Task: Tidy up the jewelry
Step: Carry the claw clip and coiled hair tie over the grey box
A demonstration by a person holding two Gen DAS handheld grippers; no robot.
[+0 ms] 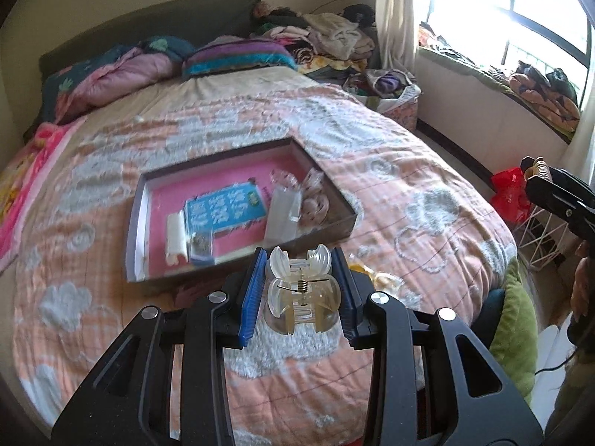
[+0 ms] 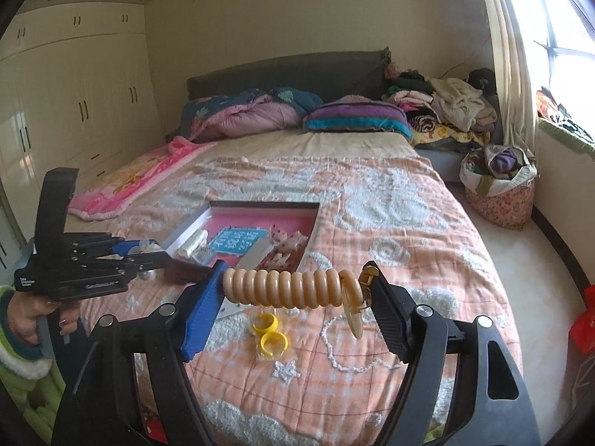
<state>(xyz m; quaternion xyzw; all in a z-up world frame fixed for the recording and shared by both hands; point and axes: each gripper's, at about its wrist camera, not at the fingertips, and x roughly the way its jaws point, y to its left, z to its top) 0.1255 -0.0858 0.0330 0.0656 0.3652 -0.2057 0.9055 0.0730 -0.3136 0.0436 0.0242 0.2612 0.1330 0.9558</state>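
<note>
My left gripper (image 1: 302, 290) is shut on a clear plastic claw hair clip (image 1: 303, 297), held above the bedspread just in front of the shallow pink-lined box (image 1: 135, 223). My right gripper (image 2: 293, 293) is shut on a beige spiral coil hair tie (image 2: 286, 289) with a loose ring hanging from its right end, held above the bed. Two yellow rings (image 2: 269, 334) lie on the bedspread below it. The box also shows in the right wrist view (image 2: 312, 230), holding a blue card, white tubes and small bagged pieces. The left gripper appears at the left there (image 2: 148, 251).
The bed carries a peach and white bedspread (image 1: 372, 186), pillows and folded blankets by the headboard. A pile of clothes and a full bag (image 2: 498, 186) stand at the far right. A wardrobe (image 2: 74, 93) lines the left wall. A green cushion (image 1: 517, 319) lies at the bed's right edge.
</note>
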